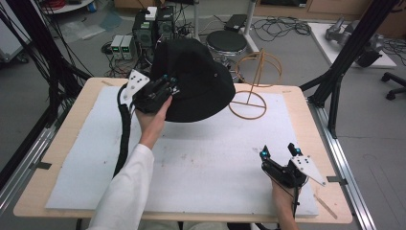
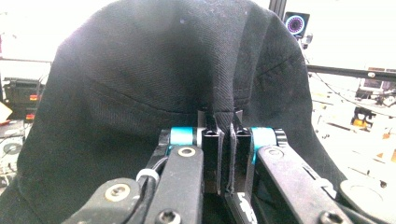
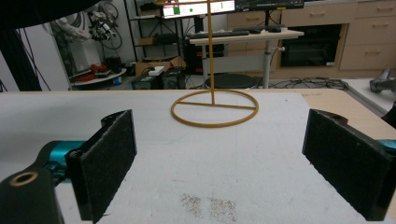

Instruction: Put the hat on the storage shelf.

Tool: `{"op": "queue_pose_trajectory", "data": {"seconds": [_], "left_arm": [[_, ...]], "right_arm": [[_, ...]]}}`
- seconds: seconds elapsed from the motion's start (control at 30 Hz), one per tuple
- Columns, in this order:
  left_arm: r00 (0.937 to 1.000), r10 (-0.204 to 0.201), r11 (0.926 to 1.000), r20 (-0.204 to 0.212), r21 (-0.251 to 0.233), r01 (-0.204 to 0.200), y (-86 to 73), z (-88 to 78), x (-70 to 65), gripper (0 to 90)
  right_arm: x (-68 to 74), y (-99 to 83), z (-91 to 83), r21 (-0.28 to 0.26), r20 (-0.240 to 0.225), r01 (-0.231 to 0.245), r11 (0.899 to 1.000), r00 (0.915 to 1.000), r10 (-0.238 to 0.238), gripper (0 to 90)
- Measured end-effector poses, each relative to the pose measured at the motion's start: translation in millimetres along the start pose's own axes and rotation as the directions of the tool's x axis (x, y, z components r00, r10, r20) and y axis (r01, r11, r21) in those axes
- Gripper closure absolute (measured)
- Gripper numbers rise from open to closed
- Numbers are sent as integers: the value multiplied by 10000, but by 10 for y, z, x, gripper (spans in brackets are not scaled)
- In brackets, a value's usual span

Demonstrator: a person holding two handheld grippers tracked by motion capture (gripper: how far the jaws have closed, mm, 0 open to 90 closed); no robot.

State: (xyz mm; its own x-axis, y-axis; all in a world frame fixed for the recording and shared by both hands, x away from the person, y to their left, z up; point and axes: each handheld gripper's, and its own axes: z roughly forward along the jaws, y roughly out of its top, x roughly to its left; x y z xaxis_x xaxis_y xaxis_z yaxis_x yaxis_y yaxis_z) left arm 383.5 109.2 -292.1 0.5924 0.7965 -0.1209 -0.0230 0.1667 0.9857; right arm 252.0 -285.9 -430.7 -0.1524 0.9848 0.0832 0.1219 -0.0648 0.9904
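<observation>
A workshop floor strewn with cables and electronics boxes lies beyond a wooden table [image 1: 57,143] that carries a white mat [image 1: 206,158]. From the high view, a black hat [image 1: 198,79] hangs above the far part of the mat, lifted clear of it, just left of a yellow wire stand [image 1: 251,84] whose ring base rests on the mat. The left gripper [image 1: 163,91], held by a hand [image 1: 153,117] in a white sleeve, meets the hat at its left edge.

The left gripper view gives what the overhead camera cannot: the two jaws stand pressed nearly together with a fold of the hat's brim [image 2: 224,105] pinched between them, and the dark cloth [image 2: 163,70] drapes up and over most of the background.

The right gripper [image 1: 280,155] sits low at the near right of the mat, well apart from the hat. Its own view shows its jaws spread wide with nothing between them, their black pads [image 3: 109,158] framing the bare mat [image 3: 210,168], a faint speckled stain [image 3: 208,205] on it, and the stand's ring base [image 3: 215,108] with its thin upright post further off. A desk and cabinets stand behind.
</observation>
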Motion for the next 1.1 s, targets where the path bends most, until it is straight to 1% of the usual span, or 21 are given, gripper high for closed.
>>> {"op": "queue_pose_trajectory", "data": {"seconds": [0.07,0.1,0.17,0.3,0.33,0.37,0.47,0.57,0.6,0.67,0.8,0.87,1.0,1.1], "left_arm": [[10000,66,10000,73,-11,-66,12,80,-30,867],[9998,154,9999,95,9,-154,17,118,-41,866],[9997,185,9998,139,51,-185,22,199,-55,866],[9997,132,9999,192,-41,-131,52,343,-72,867],[9998,107,9999,162,-86,-105,66,377,-79,867],[9998,114,9999,147,-96,-113,87,413,-89,867],[9995,77,9999,300,-153,-73,160,536,-127,867],[9988,210,9996,432,-192,-202,228,669,-179,866],[9986,226,9995,481,-221,-215,245,718,-202,866],[9980,320,9994,548,-182,-310,270,812,-249,867],[9952,432,9990,875,-183,-418,303,1020,-375,867],[9928,441,9990,1114,-129,-430,339,1145,-454,866],[9873,309,9994,1561,-184,-284,450,1392,-620,866],[9822,403,9991,1833,-221,-368,504,1539,-754,866]], "right_arm": [[6,0,-3,29,3,-53,10000,10000,53,90],[6,1,-4,38,-16,-50,10000,10000,50,90],[3,3,-2,16,13,4,10000,10000,-4,90],[6,6,11,-2,58,-22,10000,10000,22,90],[14,6,14,59,37,-127,9999,9999,127,90],[15,4,20,60,35,-107,9999,9999,106,90],[15,6,46,70,86,-63,10000,9999,63,90],[26,9,52,128,85,-180,9998,9998,179,90],[19,10,57,75,85,-95,9999,9999,94,90],[19,9,59,76,76,-102,9999,9999,101,90],[22,8,60,108,80,-132,9999,9999,131,90],[21,7,63,118,58,-73,9999,10000,73,90],[21,7,62,128,51,-52,9999,10000,51,90],[12,12,57,82,62,-67,9999,10000,66,90]]}}
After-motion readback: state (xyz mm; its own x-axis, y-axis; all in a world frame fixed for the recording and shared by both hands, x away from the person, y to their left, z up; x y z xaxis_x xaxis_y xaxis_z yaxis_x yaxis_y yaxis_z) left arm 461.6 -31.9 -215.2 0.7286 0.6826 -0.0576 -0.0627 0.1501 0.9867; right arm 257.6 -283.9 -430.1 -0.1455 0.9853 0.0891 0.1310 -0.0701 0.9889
